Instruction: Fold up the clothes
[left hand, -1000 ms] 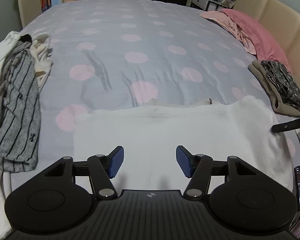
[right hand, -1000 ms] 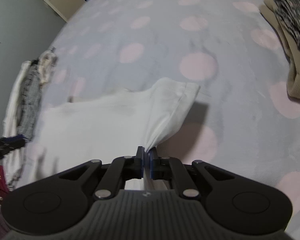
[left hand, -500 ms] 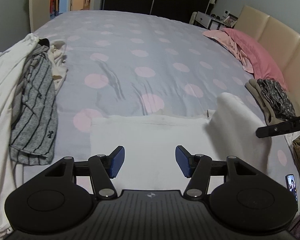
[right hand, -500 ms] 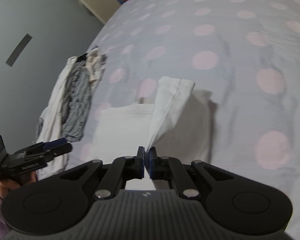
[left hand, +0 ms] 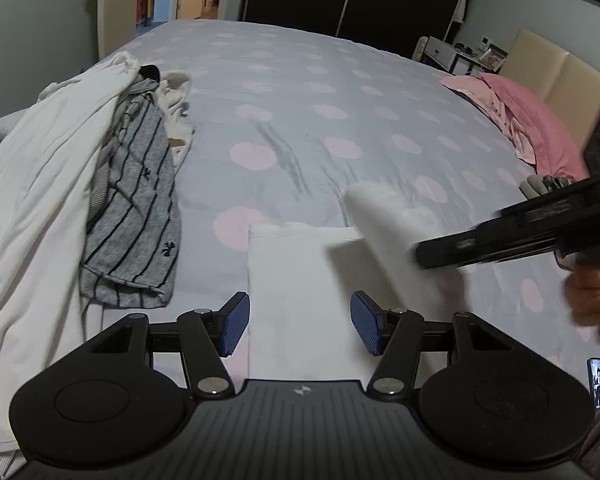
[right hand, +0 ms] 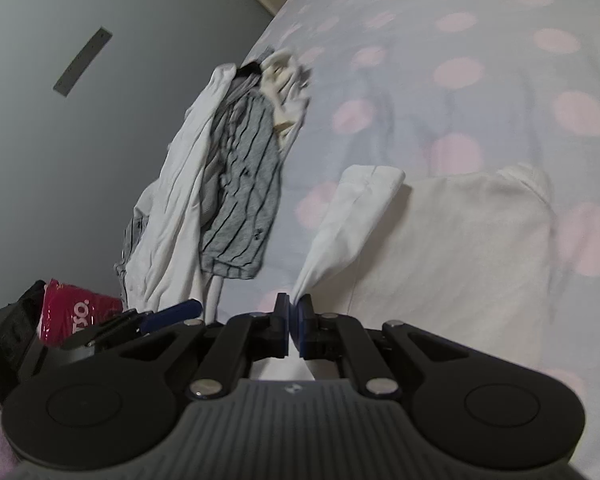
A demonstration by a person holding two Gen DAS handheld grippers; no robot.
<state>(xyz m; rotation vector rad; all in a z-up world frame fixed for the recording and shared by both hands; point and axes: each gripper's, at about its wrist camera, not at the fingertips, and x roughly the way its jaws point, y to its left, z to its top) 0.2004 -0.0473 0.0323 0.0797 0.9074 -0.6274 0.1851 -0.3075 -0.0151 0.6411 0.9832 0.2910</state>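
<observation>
A white garment (left hand: pixel 300 276) lies flat on the polka-dot bed (left hand: pixel 300 92). My right gripper (right hand: pixel 294 322) is shut on the garment's edge (right hand: pixel 340 232) and holds that side lifted and folded leftward over the flat part (right hand: pixel 460 248). In the left wrist view the right gripper (left hand: pixel 480 244) comes in from the right, blurred, with the lifted fold (left hand: pixel 396 232) below it. My left gripper (left hand: pixel 298 326) is open and empty, hovering above the garment's near left part.
A pile of clothes with a grey striped shirt (left hand: pixel 136 208) and white garments (left hand: pixel 32 216) lies along the bed's left edge. Pink pillows (left hand: pixel 536 128) and a beige headboard (left hand: pixel 560 76) are at the right. A red packet (right hand: pixel 72 312) sits low left.
My right gripper has carried the garment's right side up and leftward across the flat part. My left gripper has drawn back and left, staying open.
</observation>
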